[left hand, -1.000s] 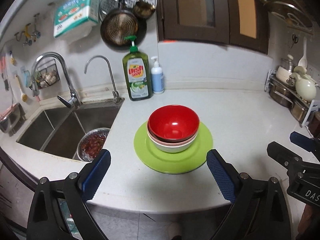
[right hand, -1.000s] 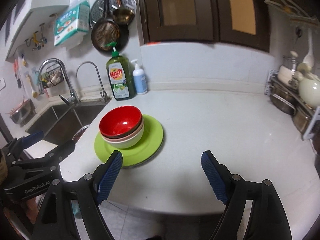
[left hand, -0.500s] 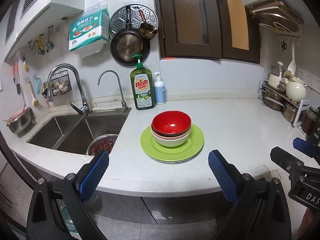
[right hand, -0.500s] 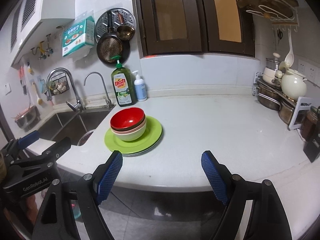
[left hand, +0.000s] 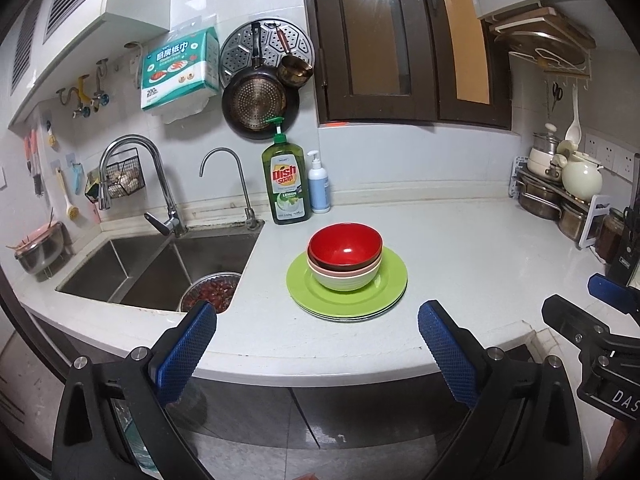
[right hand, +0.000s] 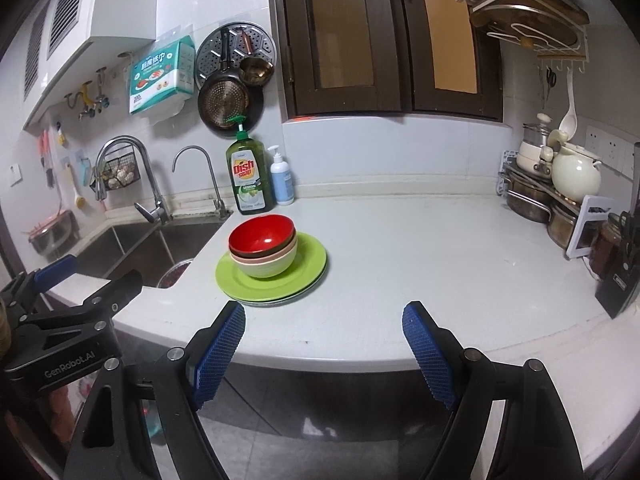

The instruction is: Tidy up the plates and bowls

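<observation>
Blue ribbed pads lined the fingers (left hand: 188, 350) of the left gripper (left hand: 316, 352), which stood wide apart and held nothing, hanging off the front edge of the white table (left hand: 460, 256). The right gripper (right hand: 324, 348) was likewise spread and empty, its fingers (right hand: 426, 350) also short of the table edge. At twelve o'clock from the left gripper, well beyond the pads, sat a stack of green plates (left hand: 347, 304) with nested bowls on it: a red bowl (left hand: 345, 246) on top, a pink one under it, a pale green one at the bottom. From the right gripper the stack lay at about eleven o'clock (right hand: 272, 280). Behind it, against the wall, stood a dish soap bottle (left hand: 286, 184), and a sink (left hand: 160, 264) lay at ten o'clock.
</observation>
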The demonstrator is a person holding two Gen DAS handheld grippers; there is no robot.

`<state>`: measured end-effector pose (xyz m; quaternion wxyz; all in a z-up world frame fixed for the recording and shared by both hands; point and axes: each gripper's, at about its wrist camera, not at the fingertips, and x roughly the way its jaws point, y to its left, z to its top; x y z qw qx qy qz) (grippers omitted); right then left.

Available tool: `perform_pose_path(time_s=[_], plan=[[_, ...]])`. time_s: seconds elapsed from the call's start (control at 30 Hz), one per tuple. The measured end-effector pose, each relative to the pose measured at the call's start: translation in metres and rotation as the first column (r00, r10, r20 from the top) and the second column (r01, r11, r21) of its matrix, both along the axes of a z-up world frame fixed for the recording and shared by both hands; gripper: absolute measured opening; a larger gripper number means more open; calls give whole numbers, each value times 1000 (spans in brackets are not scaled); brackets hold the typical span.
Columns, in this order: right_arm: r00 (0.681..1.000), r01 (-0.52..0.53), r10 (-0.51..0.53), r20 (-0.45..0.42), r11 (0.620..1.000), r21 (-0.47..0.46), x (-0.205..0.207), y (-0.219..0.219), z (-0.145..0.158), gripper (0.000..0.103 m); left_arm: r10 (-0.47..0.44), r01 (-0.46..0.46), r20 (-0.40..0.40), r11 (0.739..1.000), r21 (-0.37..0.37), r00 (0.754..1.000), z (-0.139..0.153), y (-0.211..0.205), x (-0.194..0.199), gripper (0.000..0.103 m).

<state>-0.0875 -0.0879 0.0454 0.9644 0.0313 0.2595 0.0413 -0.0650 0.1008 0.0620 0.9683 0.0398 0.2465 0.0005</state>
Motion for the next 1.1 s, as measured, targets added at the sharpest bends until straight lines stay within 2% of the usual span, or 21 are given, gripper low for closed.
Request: perform_pose_path(time_s=[1.1], plan=[[1000,-6,6,6,1000,-7,-21,19,2,82,1,-1,17,1000,-7,1000,4,23,-24,103]])
